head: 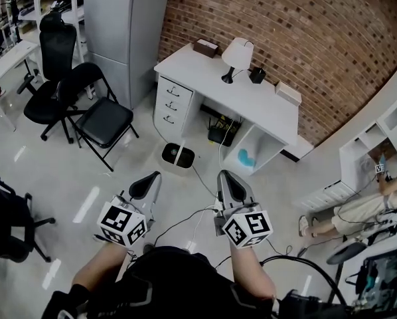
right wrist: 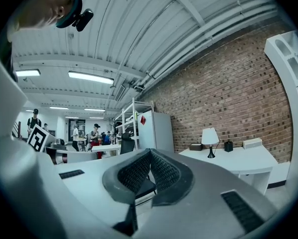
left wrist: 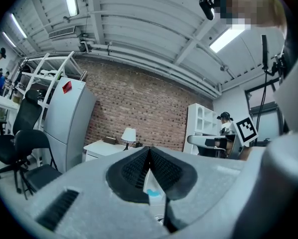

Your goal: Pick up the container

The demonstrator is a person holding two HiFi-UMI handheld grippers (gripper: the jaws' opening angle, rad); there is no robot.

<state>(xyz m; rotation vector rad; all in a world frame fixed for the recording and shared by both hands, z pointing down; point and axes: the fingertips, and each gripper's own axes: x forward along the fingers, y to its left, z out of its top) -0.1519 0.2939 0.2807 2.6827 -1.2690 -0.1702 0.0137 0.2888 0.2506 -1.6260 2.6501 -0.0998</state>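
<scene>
Floor (head: 59, 178) holds your container (head: 178, 157), likely light and rigid: take its rim. Left gripper (head: 147, 183), right gripper (head: 230, 185) fingers closed, empty.

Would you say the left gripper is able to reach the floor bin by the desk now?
Probably not yet: the left gripper is shut and well short of the bin, though nothing blocks it.

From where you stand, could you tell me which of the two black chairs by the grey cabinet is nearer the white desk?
The folding chair with thin legs; the wheeled office chair stands farther left, away from the desk.
</scene>
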